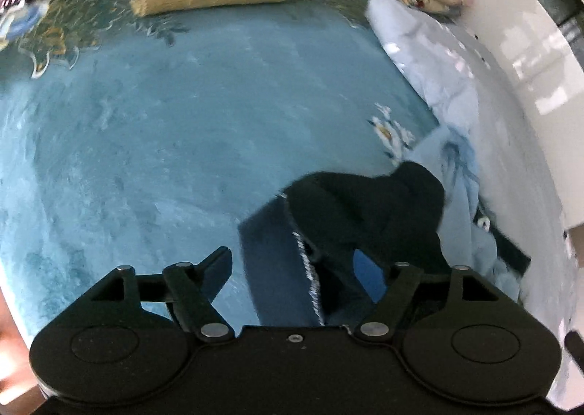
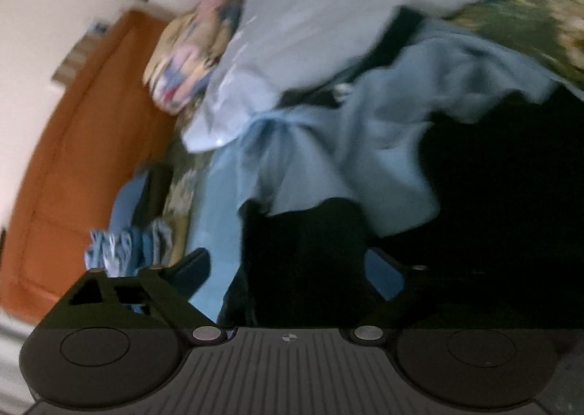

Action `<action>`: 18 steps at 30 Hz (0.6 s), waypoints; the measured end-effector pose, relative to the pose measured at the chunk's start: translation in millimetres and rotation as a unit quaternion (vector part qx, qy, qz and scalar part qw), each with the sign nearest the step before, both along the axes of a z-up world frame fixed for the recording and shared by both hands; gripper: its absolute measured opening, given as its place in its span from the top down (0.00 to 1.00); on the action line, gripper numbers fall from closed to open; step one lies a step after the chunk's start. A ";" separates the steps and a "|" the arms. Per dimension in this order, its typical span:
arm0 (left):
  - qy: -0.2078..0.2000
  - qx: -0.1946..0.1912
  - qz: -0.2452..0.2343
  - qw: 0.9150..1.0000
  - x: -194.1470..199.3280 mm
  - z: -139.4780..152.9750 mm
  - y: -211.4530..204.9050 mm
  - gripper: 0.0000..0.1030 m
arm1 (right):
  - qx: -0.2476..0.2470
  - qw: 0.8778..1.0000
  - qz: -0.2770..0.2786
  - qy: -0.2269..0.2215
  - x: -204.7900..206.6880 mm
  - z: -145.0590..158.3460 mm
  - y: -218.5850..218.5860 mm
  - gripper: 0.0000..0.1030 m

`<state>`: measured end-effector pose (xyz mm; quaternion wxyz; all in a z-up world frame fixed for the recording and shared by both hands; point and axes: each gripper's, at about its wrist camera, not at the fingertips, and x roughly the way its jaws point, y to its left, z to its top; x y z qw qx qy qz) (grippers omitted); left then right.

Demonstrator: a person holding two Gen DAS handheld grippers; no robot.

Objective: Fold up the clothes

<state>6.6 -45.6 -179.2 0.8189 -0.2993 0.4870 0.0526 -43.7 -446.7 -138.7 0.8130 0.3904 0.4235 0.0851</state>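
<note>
Mostly your view blurs. Your left gripper has its jaws apart over the teal bedspread, with a dark garment lying loosely between them, its near edge cut off. Your right gripper stands wide open above a smeared pale blue garment; black cloth hides the rest.

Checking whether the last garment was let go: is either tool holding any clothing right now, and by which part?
Nothing is held. The left tool stands open over a dark garment without pinching it; the right tool is wide open above the black and light blue clothes.
</note>
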 end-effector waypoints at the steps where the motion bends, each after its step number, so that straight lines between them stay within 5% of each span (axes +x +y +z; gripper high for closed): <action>1: -0.003 -0.002 -0.002 1.000 0.2 -3.4 2.5 0.24 | -0.004 1.000 0.008 -0.002 7.3 -0.3 10.5 0.00; 11: 0.019 -0.045 -0.012 0.999 7.3 -46.0 24.8 0.16 | 0.016 0.999 0.033 0.012 51.2 -19.5 70.6 0.00; 18: 0.030 -0.172 -0.002 0.985 24.0 -69.6 37.0 0.17 | 0.002 0.998 0.036 0.044 63.5 -32.0 86.5 0.00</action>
